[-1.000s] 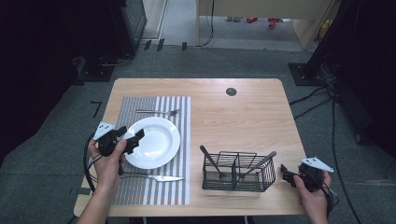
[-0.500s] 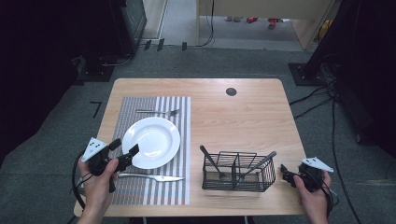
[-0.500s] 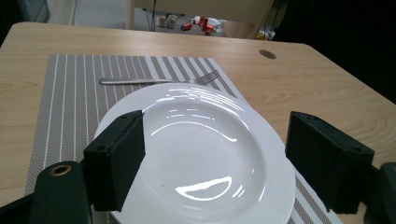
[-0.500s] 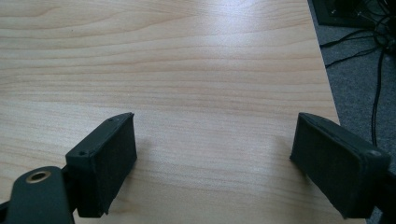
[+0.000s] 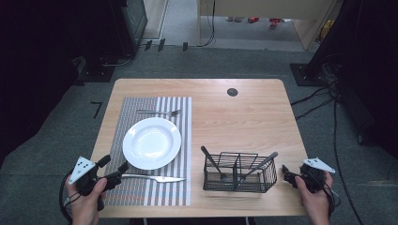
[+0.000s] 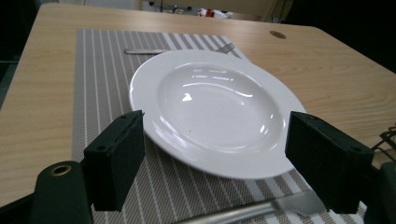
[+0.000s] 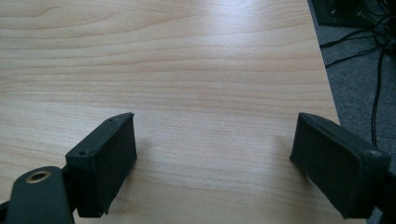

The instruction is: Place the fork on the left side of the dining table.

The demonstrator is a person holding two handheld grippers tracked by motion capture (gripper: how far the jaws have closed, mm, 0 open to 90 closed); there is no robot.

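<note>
Left tool (image 5: 115, 172) wide open, empty, above knife (image 5: 155, 178) beside plate (image 5: 152, 143)

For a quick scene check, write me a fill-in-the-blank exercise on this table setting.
1. The white plate rests on a ____ placemat.
2. The fork lies on the plate's ____ side.
3. The knife lies between the plate and the table's ____ edge.
4. The black utensils stand in a wire ____.

Missing words: striped; far; near; basket

Knife (image 6: 261, 212) — cut off at bottom edge
</note>
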